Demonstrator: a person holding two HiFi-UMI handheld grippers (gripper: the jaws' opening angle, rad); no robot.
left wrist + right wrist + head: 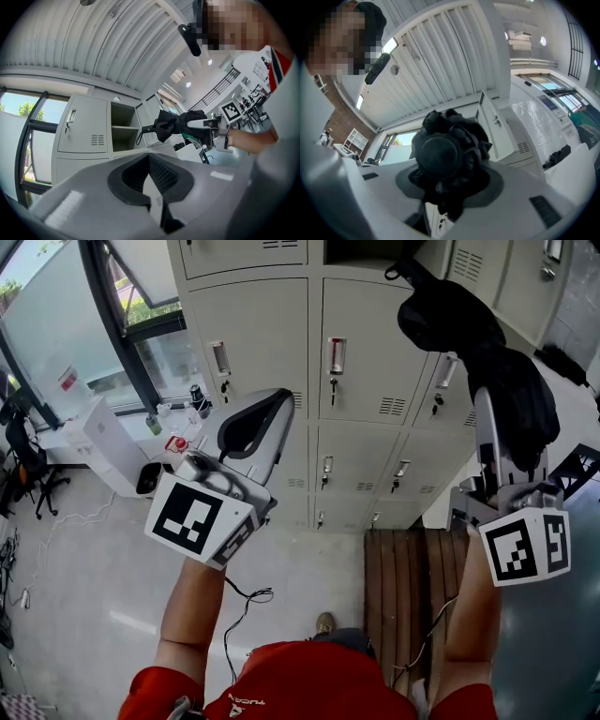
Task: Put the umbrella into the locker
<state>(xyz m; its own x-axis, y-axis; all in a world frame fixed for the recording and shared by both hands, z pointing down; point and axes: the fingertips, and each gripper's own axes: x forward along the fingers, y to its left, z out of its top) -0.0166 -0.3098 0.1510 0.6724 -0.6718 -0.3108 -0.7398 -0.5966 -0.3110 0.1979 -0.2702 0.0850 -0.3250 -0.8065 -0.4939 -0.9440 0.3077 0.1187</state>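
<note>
Head view high, steeply down past the left gripper (pixel 248 427) and right gripper (pixel 511 442) to the lockers (pixel 366 352), left gripper view along its jaws, angled up at the lockers, right gripper view close behind the umbrella (pixel 447 154), angled up, lockers in all three

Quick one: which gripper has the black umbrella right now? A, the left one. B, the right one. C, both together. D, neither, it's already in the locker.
B: the folded black umbrella is clamped between the jaws of the right gripper, while the left gripper has nothing between its jaws.
</note>
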